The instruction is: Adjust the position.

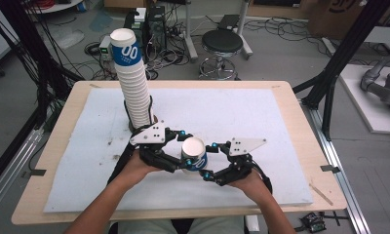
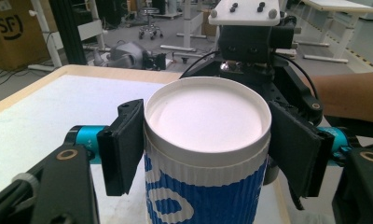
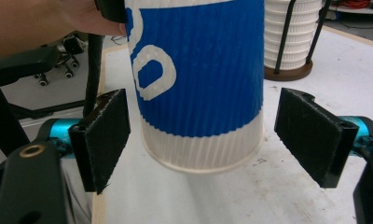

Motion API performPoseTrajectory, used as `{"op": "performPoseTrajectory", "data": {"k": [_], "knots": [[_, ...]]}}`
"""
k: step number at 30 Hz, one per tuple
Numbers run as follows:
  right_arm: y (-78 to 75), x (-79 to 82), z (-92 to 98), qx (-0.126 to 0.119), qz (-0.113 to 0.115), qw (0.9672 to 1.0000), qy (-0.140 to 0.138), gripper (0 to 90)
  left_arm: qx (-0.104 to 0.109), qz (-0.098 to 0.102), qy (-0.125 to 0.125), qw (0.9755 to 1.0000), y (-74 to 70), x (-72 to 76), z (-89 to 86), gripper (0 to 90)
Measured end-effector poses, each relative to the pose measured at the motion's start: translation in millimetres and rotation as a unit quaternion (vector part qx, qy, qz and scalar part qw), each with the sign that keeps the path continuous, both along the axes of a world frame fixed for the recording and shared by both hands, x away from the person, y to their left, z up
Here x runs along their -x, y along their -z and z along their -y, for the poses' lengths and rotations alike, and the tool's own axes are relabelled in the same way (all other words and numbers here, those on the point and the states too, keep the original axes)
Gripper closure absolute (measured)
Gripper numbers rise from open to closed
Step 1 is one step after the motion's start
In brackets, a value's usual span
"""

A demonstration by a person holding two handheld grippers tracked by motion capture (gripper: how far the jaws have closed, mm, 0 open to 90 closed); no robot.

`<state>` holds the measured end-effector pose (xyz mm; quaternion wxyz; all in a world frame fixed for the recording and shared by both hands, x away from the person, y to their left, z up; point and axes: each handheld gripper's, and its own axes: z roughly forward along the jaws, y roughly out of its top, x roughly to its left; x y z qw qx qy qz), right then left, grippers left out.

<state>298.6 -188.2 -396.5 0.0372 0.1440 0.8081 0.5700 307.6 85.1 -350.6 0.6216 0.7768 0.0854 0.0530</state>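
A blue and white ribbed paper cup (image 1: pixel 194 153) (image 2: pixel 208 140) (image 3: pixel 198 70) stands upright just above the white mat, near the front middle of the table. My left gripper (image 1: pixel 185 151) (image 2: pixel 208 144) is shut on it, its pads pressing the sides just below the rim. My right gripper (image 1: pixel 207 161) (image 3: pixel 203 140) comes in from the other side. It is open, with its jaws on either side of the cup's lower end and a gap on each side. A tall stack of the same cups (image 1: pixel 132 83) (image 3: pixel 292 32) stands upside down in a wire holder behind the left gripper.
The white mat (image 1: pixel 261 112) covers most of the wooden table (image 1: pixel 300 122). The stack's round brown base (image 3: pixel 287 72) sits on the mat. Beyond the table are a black stool (image 1: pixel 222 44), cables and black frame posts (image 1: pixel 329 83).
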Motion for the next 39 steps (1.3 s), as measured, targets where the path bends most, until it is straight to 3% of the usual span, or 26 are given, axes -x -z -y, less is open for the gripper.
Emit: {"op": "performPoseTrajectory", "data": {"k": [12,19,27,29,31,36,39], "knots": [[2.7,0.7,-0.9,-0.002,0.0,1.0,-0.007,18.6,0.019,-0.001,0.016,0.9997,-1.9,1.4,3.8,30.4],[-1.3,3.7,-0.4,0.005,0.008,0.9998,-0.017,28.7,0.021,-0.002,0.018,0.9996,-2.7,2.0,3.2,31.0],[-3.0,3.4,-3.0,0.042,-0.001,0.9989,-0.02,33.2,-0.011,-0.009,0.011,0.9998,-0.8,1.0,3.8,29.9],[-4.1,2.8,-2.6,0.056,-0.004,0.9982,-0.021,33.3,-0.017,-0.027,0.0,0.9995,-0.4,-0.1,4.6,16.0],[-5.3,2.9,-2.3,0.062,-0.005,0.9979,-0.018,33.3,-0.016,-0.039,0.005,0.9991,-0.5,-1.4,3.1,16.0],[-12.3,3.1,1.7,0.069,-0.005,0.9975,-0.017,33.3,-0.034,-0.04,0.0,0.9986,-6.5,-4.7,-2.3,16.0],[-17.9,1.0,3.5,0.087,0.0,0.9961,-0.017,33.2,-0.044,-0.039,0.015,0.9982,-11.3,-6.7,-6.7,16.0]]}}
